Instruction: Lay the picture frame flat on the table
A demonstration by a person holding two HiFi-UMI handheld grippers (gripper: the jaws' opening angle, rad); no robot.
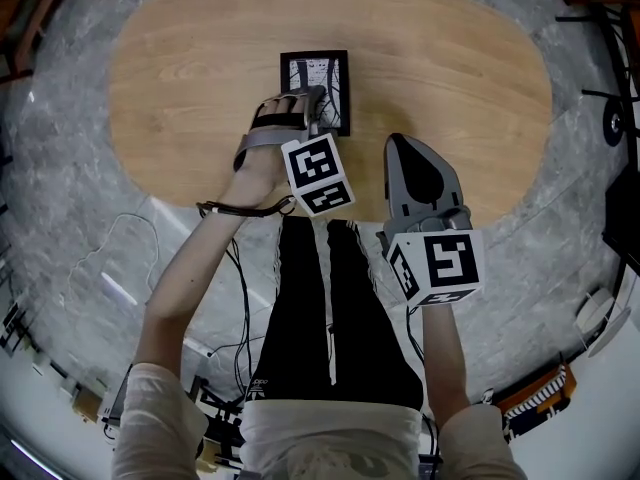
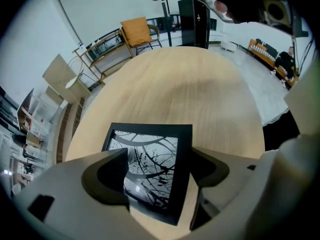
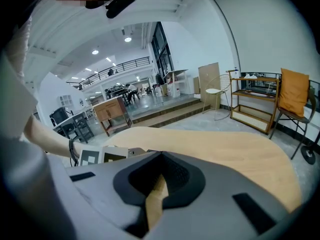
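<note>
Here the picture frame (image 1: 325, 80) lies face up on the oval wooden table (image 1: 450, 78), in the upper middle of the head view. Its long sides run away from the person and its black border is squared off against the pale wood. The left gripper (image 2: 159, 159) points steeply down over the frame's near end with its jaws spread wide. In the left gripper view the frame sits between them: the left jaw overlaps the near left part of the print, and the right jaw stands just outside the frame's right edge. Neither pad visibly presses on the border. The right gripper (image 1: 402, 148) hangs at the lower right of the frame, near it but apart, over the table's near edge. Its jaws are together at the tips, with only bare wood showing through the slit below them. Open tabletop stretches to the left, to the right and beyond the frame, all the way to the rounded rim. Past that rim is grey stone floor (image 1: 580, 218), and a chair with an orange cushion (image 2: 137, 31) stands well off beyond the far end.
</note>
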